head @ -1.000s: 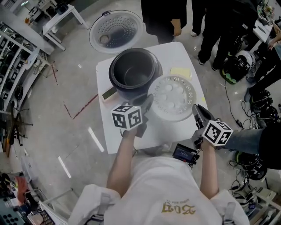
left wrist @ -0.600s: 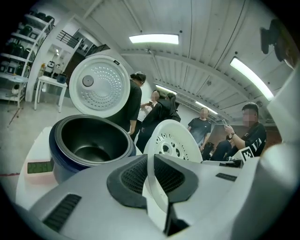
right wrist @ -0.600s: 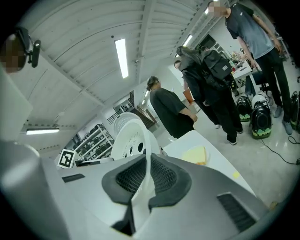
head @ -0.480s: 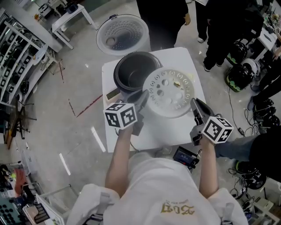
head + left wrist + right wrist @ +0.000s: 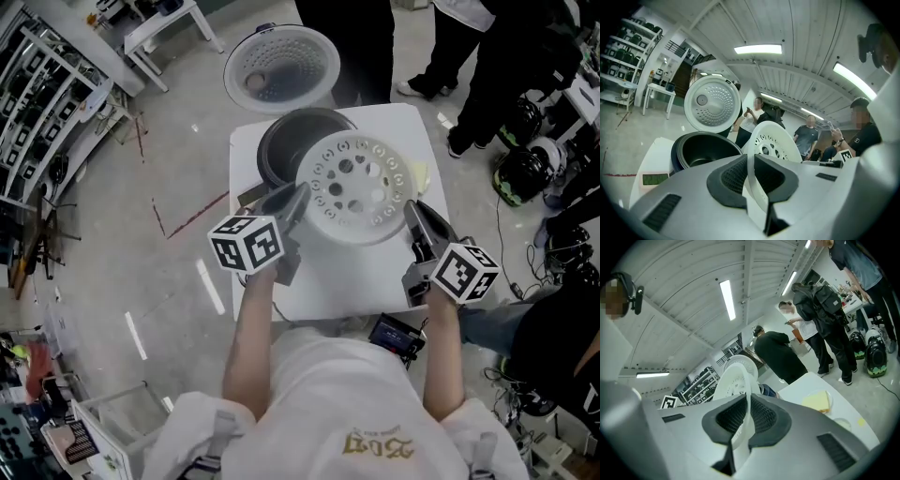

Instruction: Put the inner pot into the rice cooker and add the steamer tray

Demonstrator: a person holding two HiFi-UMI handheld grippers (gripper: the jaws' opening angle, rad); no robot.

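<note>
The white perforated steamer tray (image 5: 356, 187) hangs in the air above the white table (image 5: 347, 272), overlapping the right part of the rice cooker (image 5: 281, 145). My left gripper (image 5: 292, 200) is shut on the tray's left rim, and my right gripper (image 5: 411, 214) is shut on its right rim. In the left gripper view the tray's rim (image 5: 754, 185) stands clamped between the dark pads, with the cooker's dark inner pot (image 5: 701, 150) behind. The right gripper view shows the tray's rim (image 5: 743, 425) pinched the same way.
The cooker's open lid (image 5: 281, 67) stands behind the pot. A yellow cloth (image 5: 816, 401) lies on the table's right side. Several people (image 5: 487, 56) stand beyond the table, and bags and cables (image 5: 525, 169) lie on the floor at right. A shelf rack (image 5: 47, 112) is at left.
Both grippers have lifted the steamer tray off the table and carried it away from me, so it now overlaps the cooker's opening.
</note>
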